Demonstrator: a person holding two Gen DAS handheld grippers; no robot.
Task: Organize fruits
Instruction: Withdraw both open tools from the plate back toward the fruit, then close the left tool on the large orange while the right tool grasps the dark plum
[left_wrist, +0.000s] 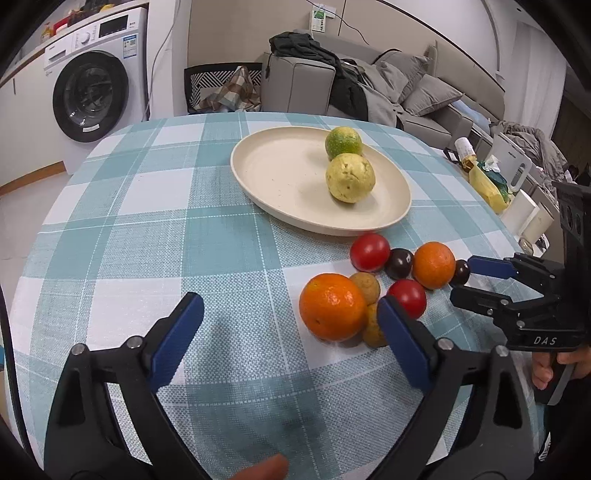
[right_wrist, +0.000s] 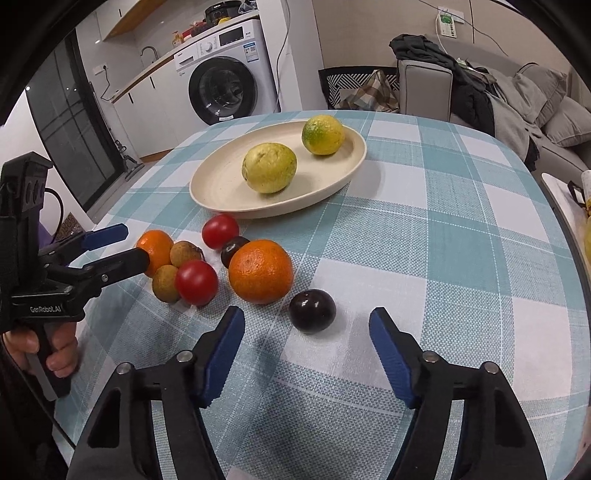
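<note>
Worktop (right_wrist: 461, 229), checked cloth. Plate (right_wrist: 221, 192): one yellow fruit (right_wrist: 269, 168), one green-yellow fruit (right_wrist: 323, 134). Loose beside plate: two oranges (right_wrist: 260, 271), two tomatoes (right_wrist: 196, 282), two brown fruits (right_wrist: 166, 283), two dark plums (right_wrist: 312, 311). Left tool (left_wrist: 290, 321): fingers apart, empty. Right tool (right_wrist: 306, 328): fingers apart, near one plum, not touching.

We carry two black plastic tools: left gripper (left_wrist: 290, 314) and right gripper (right_wrist: 306, 328), each with blue finger pads (left_wrist: 173, 343) and silver screws (white lettering on the side). Bare-skinned fingers (right_wrist: 61, 356) wrap one handle.
</note>
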